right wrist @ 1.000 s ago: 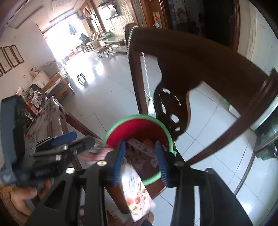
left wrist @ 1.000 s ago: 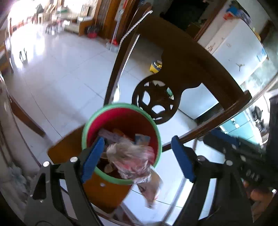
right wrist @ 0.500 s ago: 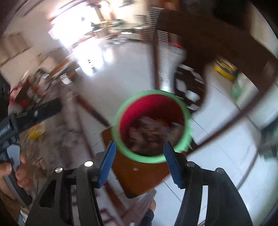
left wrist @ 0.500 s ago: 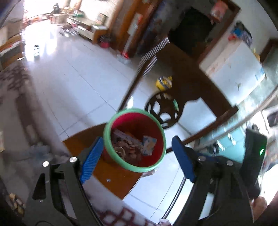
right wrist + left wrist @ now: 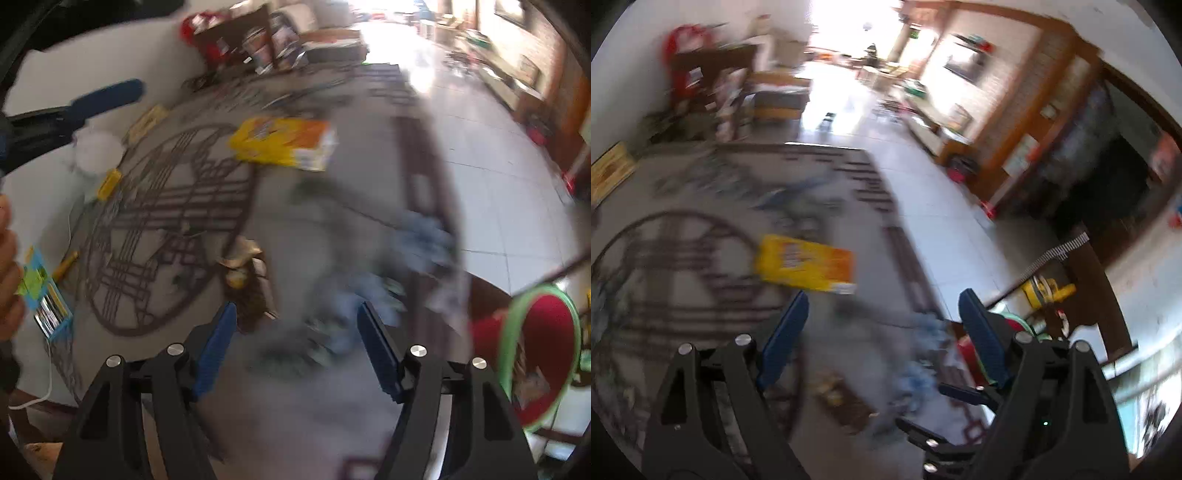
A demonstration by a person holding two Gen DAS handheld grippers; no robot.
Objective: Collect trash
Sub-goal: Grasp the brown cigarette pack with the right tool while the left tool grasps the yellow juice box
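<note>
In the left wrist view the left claw (image 5: pixel 879 317) is standing spread wide, and nothing is lying between its blue fingers (image 5: pixel 783 339). It is pointing down at a grey worktop (image 5: pixel 683 229) with a dark round pattern. A yellow box (image 5: pixel 807 264) is lying flat on the worktop, just beyond the left finger. Nearer, between the fingers, a small brown scrap (image 5: pixel 842 402) is lying on the cloth, but the picture is blurred and I cannot tell what it is. At the right, behind the right finger, a part of the red bin (image 5: pixel 971 354) with a green rim is showing, off the worktop edge. The tiled floor (image 5: pixel 945 221) is running far to a bright doorway.

In the right wrist view the right claw (image 5: pixel 295 347) is also standing spread, its jaws having just been opening, and nothing is between them. The brown scrap (image 5: pixel 247 280) is lying just beyond the left finger, not touching it. The yellow box (image 5: pixel 284 144) is lying farther on the worktop (image 5: pixel 332 406). The bin (image 5: pixel 543 354) is standing at the right edge, tilted in the picture, with wrappers inside. At the far left the other claw (image 5: pixel 107 98) is reaching in over the worktop, with a hand (image 5: pixel 9 266) below it. A blue packet (image 5: pixel 46 299), a white lump (image 5: pixel 96 151) and two small yellow pieces are lying near the left edge.
</note>
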